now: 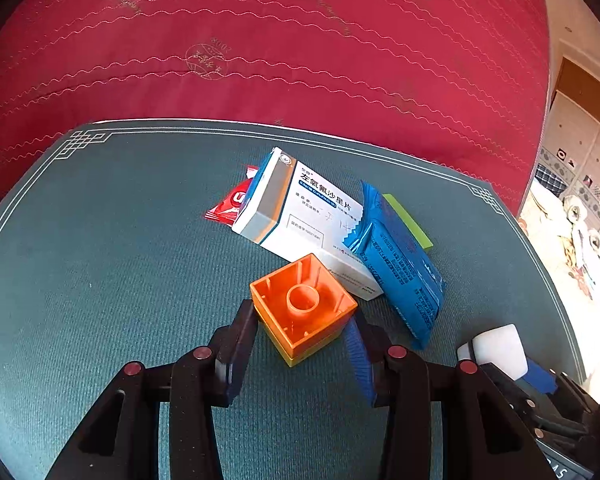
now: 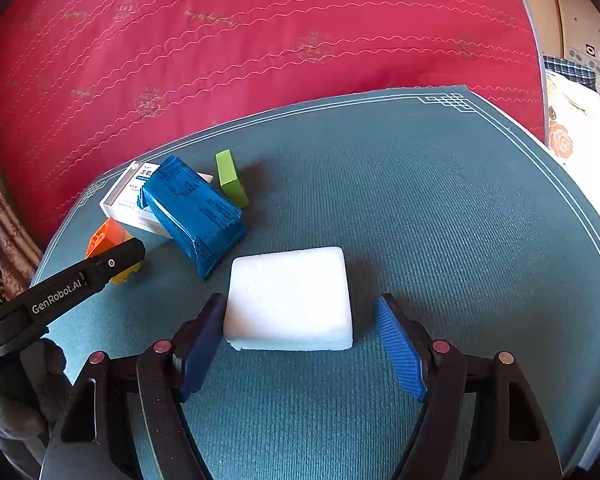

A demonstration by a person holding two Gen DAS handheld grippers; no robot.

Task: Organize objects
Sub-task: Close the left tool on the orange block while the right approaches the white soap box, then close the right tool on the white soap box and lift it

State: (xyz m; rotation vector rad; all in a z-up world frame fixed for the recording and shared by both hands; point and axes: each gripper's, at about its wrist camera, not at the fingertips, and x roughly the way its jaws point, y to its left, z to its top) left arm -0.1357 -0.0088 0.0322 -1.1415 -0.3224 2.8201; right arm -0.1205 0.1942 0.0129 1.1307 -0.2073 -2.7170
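An orange hollow brick [image 1: 304,310] lies underside up on the green mat [image 1: 100,240], between the fingers of my left gripper [image 1: 302,320], which touch its sides. Behind it lie a white medicine box [image 1: 300,216], a blue packet [image 1: 400,264], a red sachet [image 1: 230,204] and a green block [image 1: 410,220]. A white foam block [image 2: 290,298] lies on the mat between the open fingers of my right gripper [image 2: 300,320]; the left pad is near its edge, the right pad stands apart. The pile shows in the right wrist view too: blue packet [image 2: 196,208], green block [image 2: 230,178], medicine box [image 2: 126,196], orange brick [image 2: 106,240].
The mat [image 2: 460,220] lies on a red quilted bedspread [image 1: 260,40]. The left gripper's body [image 2: 60,296] reaches in at the left of the right wrist view. The white block and right gripper show at the lower right of the left wrist view [image 1: 500,348]. Room clutter lies beyond the bed's right edge.
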